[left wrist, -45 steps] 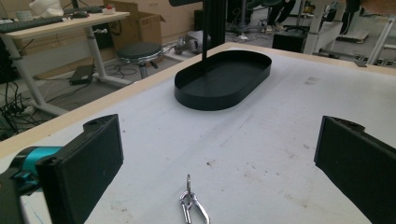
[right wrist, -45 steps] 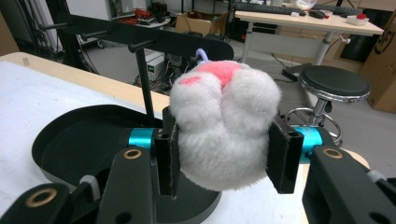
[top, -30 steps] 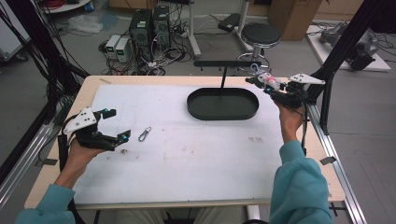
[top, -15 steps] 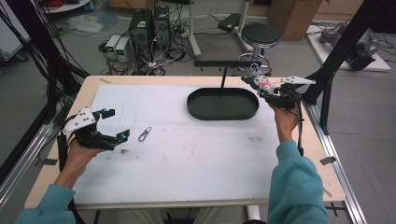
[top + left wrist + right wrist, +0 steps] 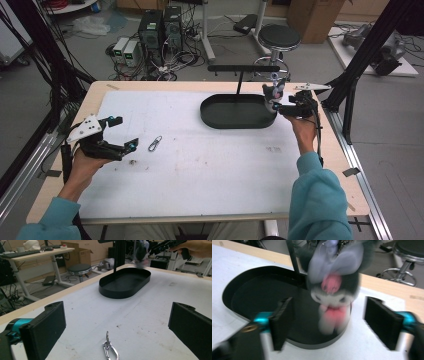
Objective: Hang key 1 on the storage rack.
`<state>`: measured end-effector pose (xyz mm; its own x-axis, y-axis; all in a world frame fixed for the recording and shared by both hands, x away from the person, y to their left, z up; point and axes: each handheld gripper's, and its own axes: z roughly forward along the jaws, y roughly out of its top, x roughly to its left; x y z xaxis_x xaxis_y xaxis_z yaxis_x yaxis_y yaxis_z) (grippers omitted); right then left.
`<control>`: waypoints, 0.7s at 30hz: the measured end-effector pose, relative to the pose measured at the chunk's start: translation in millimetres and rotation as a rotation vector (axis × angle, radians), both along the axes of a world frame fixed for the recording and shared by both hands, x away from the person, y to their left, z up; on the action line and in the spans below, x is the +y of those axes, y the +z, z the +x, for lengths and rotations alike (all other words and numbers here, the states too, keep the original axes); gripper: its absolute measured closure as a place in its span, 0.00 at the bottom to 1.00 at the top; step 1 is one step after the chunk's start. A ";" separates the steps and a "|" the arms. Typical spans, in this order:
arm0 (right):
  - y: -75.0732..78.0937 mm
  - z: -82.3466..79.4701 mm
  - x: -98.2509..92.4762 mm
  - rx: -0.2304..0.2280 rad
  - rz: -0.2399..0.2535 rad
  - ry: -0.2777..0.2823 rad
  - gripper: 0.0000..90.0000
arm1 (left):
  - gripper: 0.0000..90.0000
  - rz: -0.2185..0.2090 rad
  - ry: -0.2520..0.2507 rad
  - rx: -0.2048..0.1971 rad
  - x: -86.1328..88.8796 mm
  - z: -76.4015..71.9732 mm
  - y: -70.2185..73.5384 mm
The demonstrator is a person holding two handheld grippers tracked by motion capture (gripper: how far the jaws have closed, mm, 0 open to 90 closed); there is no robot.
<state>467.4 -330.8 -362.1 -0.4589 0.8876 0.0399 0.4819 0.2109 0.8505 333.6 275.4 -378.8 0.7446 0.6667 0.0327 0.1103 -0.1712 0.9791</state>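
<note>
Right gripper (image 5: 329,322): jaws just opened wide, plush keychain toy (image 5: 334,287) between them, untouched, above black oval tray (image 5: 220,119). Left gripper (image 5: 122,134): jaws apart, carabiner clip (image 5: 110,350) on table ahead.

Past the counter (image 5: 320,165) I see a grey floor (image 5: 60,55), computer towers (image 5: 160,27) amid tangled cables, a round black stool (image 5: 279,36) and cardboard boxes (image 5: 315,17).

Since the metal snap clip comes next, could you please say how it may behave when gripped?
The small silver metal snap clip looks stiff and light. Lying flat on the white table cover, it may slide rather than roll, and its thinness could make pinching awkward.
</note>
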 end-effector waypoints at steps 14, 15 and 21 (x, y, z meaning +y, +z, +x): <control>21.0 -21.6 7.7 -0.081 0.093 0.142 0.01 | 0.02 0.001 0.043 -0.009 -2.6 -7.9 2.2; 23.4 -24.3 8.6 -0.092 0.100 0.155 0.01 | 0.02 0.008 0.043 -0.013 -3.3 -8.6 1.9; 28.0 -39.3 20.6 -0.157 0.197 0.243 0.01 | 0.02 0.005 0.046 -0.033 -3.9 -12.2 -0.7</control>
